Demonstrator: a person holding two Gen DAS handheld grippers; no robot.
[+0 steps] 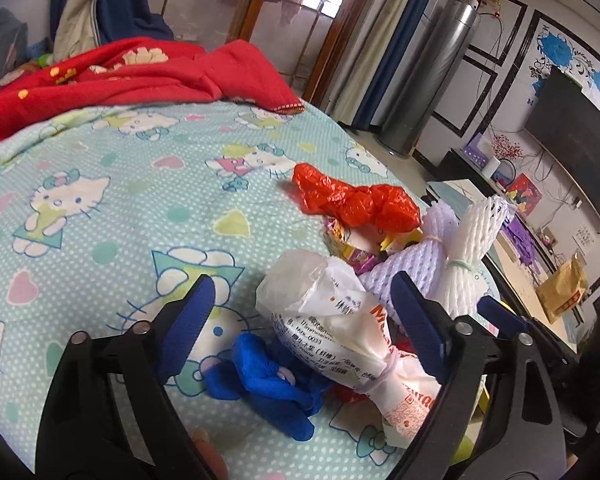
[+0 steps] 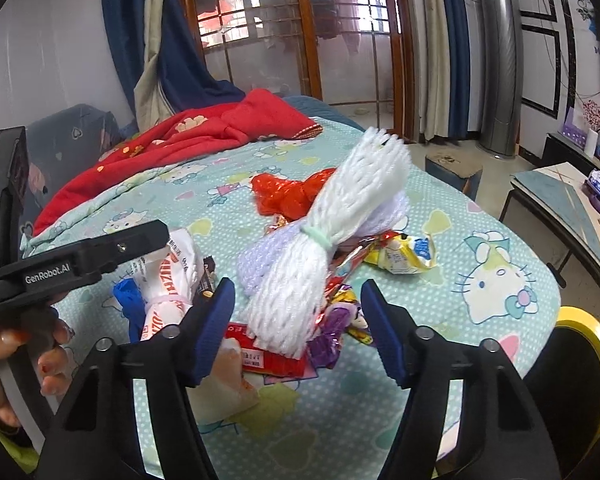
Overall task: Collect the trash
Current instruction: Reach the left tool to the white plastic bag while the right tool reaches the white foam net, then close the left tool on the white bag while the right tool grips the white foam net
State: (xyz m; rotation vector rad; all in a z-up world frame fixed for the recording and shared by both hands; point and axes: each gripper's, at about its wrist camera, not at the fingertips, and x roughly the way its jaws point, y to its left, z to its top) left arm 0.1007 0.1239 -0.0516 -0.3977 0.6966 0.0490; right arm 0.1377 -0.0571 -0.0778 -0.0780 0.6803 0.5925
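Between the spread fingers of the left gripper (image 1: pixel 304 312) lies a tied white plastic bag (image 1: pixel 340 320) with red print, cinched by a thin band near its lower end; a crumpled blue bag (image 1: pixel 268 380) sits just beside it toward the left finger. Both grippers stand wide open and hold nothing. Between the right gripper (image 2: pixel 298 328) fingers a bundle of white foam netting (image 2: pixel 324 240) rises at a tilt, bound at the waist by a pale green band (image 2: pixel 319 237), its lower end resting on a red packet (image 2: pixel 268 356) and purple candy wrappers (image 2: pixel 332 332). Whether either finger touches anything I cannot tell. Beyond the fingertips in both views lie a yellow snack wrapper (image 2: pixel 404 256), off toward the right finger, and farther still a crumpled red plastic bag (image 1: pixel 352 200) — all loose on the cartoon-cat bedsheet (image 1: pixel 100 200), with a red blanket (image 1: pixel 120 76) heaped at the far end. A yellow-rimmed bin (image 2: pixel 592 344) shows outside the right finger at the bed's edge. By my judgement everything here is very light and soft: the foam will squash and spring back, so the banded waist is the surest hold; the white bag's film is slippery, and its tied neck looks the firmest place to pinch — thin wrappers may slide away.
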